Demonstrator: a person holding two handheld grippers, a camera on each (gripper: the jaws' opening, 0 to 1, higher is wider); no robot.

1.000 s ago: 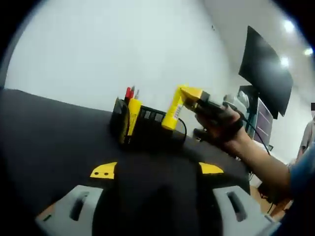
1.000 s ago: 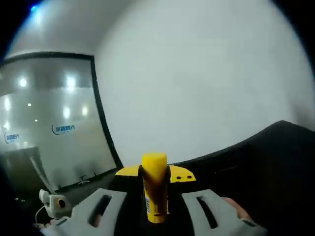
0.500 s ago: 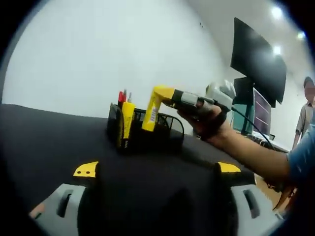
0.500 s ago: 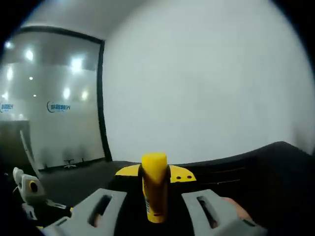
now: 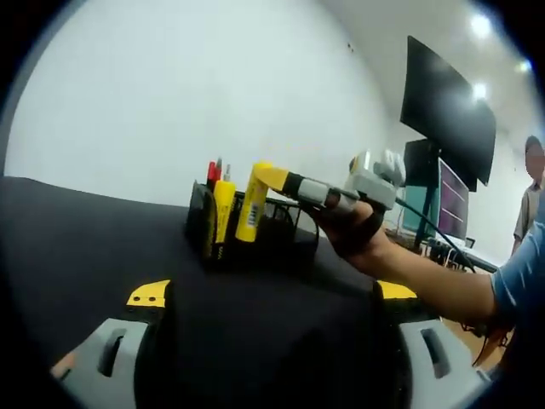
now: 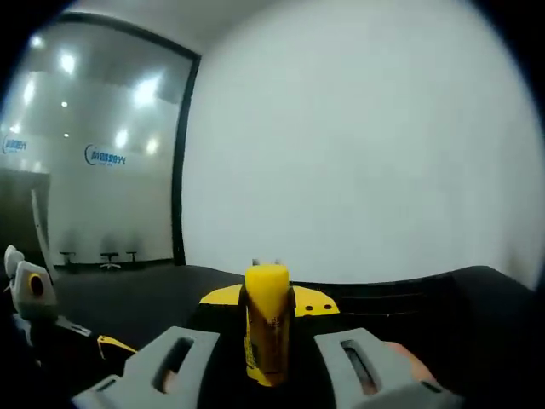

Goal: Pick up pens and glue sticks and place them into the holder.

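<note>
A black mesh holder [image 5: 255, 243] stands on the black table [image 5: 77, 230]. It has a yellow glue stick [image 5: 223, 211] and red pens [image 5: 213, 170] upright at its left end. A person's hand brings my right gripper [image 5: 285, 181] in from the right, shut on a second yellow glue stick [image 5: 250, 204]. That stick hangs nearly upright, its lower end at the holder's top. In the right gripper view the same glue stick [image 6: 266, 332] is clamped in my right gripper [image 6: 266, 302]. My left gripper [image 5: 272, 294] is open with nothing in it, low over the table before the holder.
A dark monitor [image 5: 447, 115] hangs on the wall at the right, with a lit screen [image 5: 451, 204] below it and a person [image 5: 532, 183] at the far right. A glass wall [image 6: 85, 170] with office chairs behind it is in the right gripper view.
My right gripper has carried its glue stick leftward and down to the holder, turning it more upright. The left gripper has barely moved in the last half second.
</note>
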